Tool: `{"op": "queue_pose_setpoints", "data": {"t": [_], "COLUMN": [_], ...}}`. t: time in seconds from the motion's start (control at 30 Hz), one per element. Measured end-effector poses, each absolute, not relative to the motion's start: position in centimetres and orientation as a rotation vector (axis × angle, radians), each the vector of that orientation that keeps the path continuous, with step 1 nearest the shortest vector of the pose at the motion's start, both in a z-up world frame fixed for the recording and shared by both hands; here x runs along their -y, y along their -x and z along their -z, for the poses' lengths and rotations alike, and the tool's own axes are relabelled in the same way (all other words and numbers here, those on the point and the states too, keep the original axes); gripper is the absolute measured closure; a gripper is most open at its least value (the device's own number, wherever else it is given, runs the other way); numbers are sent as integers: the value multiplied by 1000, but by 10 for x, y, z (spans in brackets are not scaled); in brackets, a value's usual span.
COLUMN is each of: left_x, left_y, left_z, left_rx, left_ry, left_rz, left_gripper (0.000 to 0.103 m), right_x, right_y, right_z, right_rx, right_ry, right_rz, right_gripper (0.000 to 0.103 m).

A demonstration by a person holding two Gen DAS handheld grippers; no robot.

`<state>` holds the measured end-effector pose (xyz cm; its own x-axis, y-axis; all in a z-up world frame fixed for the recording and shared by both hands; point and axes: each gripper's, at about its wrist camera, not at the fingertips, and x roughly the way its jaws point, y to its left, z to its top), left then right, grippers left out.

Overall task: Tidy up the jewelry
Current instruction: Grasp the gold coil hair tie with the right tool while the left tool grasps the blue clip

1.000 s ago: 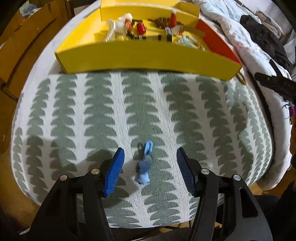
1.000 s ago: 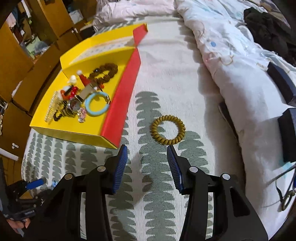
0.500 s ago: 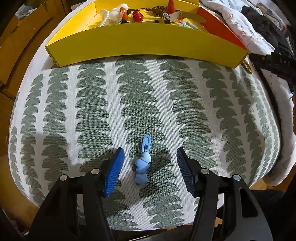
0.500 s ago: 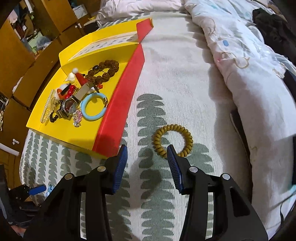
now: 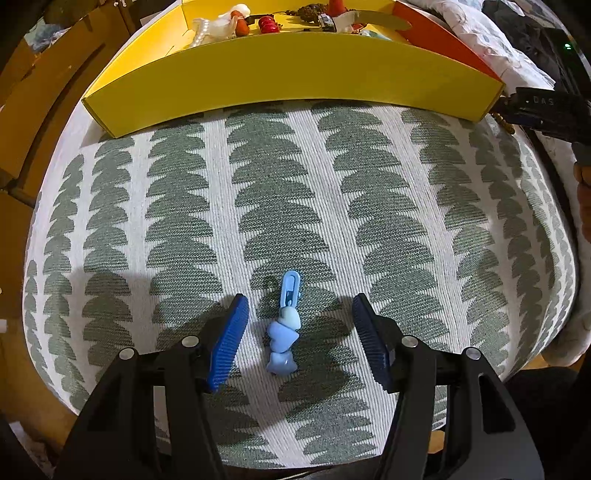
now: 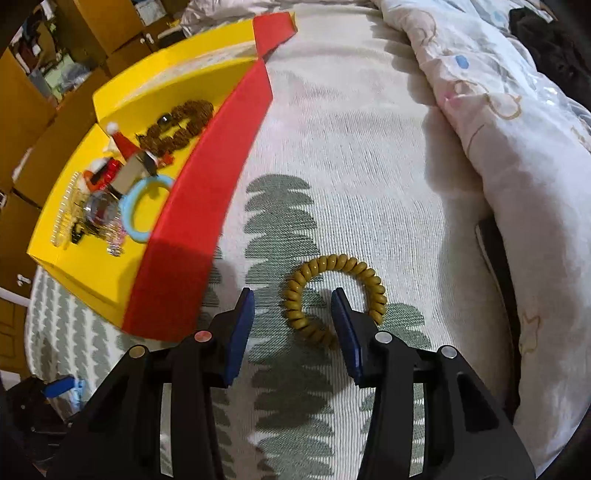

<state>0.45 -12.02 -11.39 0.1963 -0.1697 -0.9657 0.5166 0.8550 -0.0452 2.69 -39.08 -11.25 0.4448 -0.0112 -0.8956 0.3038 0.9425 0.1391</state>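
A light blue hair clip (image 5: 284, 325) lies on the leaf-patterned cloth, between the open jaws of my left gripper (image 5: 299, 325), untouched. A mustard coil hair tie (image 6: 334, 299) lies on the cloth; my right gripper (image 6: 291, 317) is open with the tie's left side between its jaws, its right finger over the ring's middle. The yellow box (image 5: 295, 77) with a red side (image 6: 207, 206) holds several pieces: a blue bangle (image 6: 138, 206), a brown bead bracelet (image 6: 181, 125), pearls (image 5: 207, 31), red beads (image 5: 267, 24).
A white quilt (image 6: 517, 147) lies bunched to the right of the tie. The right gripper shows at the right edge of the left wrist view (image 5: 546, 110). Wooden cabinets (image 6: 22, 110) stand beyond the box. The cloth's edge drops off close behind the left gripper.
Both grippers have moved forward and lower. The hair clip now sits further in between the left jaws; the coil tie has come from ahead of the right gripper to between its fingertips.
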Motion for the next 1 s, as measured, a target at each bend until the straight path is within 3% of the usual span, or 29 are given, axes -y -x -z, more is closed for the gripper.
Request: {"op": "queue_pose_setpoints", "data": {"t": [0.23,0.43,0.57,0.67,1.0], "left_x": [134,130,135,135,125], "left_y": [-3,-3,-1,0,-7], "left_z": [119,118,119,119,113], "left_rx": [-1276,-1284,-1291,-1298,-1296], "left_ry": [-333,-310,-307,-288,-211], "left_rz": [485,500,511,517,532], "left_gripper": [48,77,87,88,90], "right_x": [390,388,386,389,400], "right_y": [-34,-32,-30,-28,-17], "right_z": [119,122,122,120,108], "right_rx": [-1099,-1099,-1101,-1096,-1060], "right_ry": [-267,-224,-211,-241,-332], "right_rz": [232,240,246,243,210], "right_gripper": [65,77,85,91,92]}}
